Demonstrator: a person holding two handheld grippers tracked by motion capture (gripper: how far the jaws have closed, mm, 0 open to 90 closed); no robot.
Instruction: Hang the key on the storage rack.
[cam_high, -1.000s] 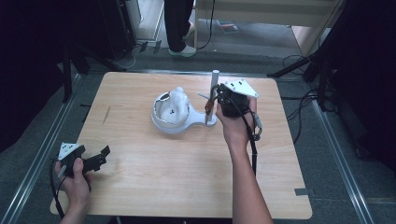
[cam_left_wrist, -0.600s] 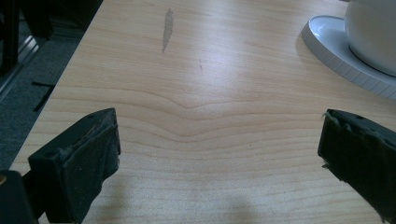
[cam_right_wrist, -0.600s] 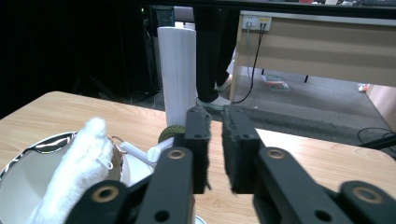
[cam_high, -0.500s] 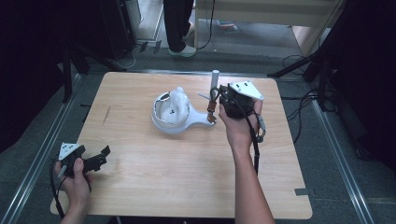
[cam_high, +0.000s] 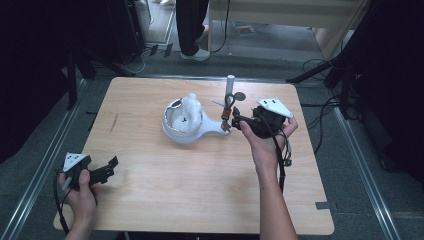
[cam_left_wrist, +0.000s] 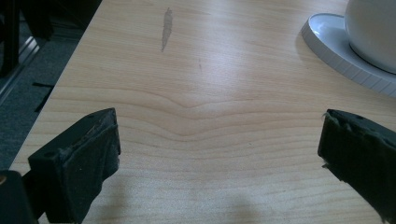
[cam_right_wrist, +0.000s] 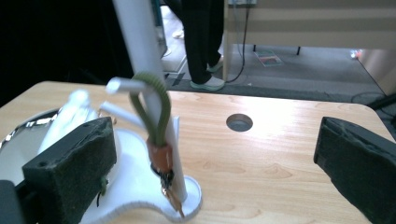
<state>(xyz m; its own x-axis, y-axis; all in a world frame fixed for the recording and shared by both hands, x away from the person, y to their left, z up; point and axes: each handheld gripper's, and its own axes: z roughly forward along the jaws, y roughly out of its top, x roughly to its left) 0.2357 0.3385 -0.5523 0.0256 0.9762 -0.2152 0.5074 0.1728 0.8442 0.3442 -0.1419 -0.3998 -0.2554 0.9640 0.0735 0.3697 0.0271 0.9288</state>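
While the left hand-held gripper (cam_high: 102, 171) is resting with jaws apart over bare worktop (cam_high: 200, 175) near the front left corner, the right hand-held gripper (cam_high: 235, 121) has just been opening its jaws, which are now standing wide with nothing pressed between them. A green loop with an orange tag (cam_right_wrist: 156, 135) is hanging on a peg of the white stand (cam_right_wrist: 144, 56), just ahead of those jaws. Judging by this, the hanging step is looking finished, and the right hand is backing off slightly from a second ago.
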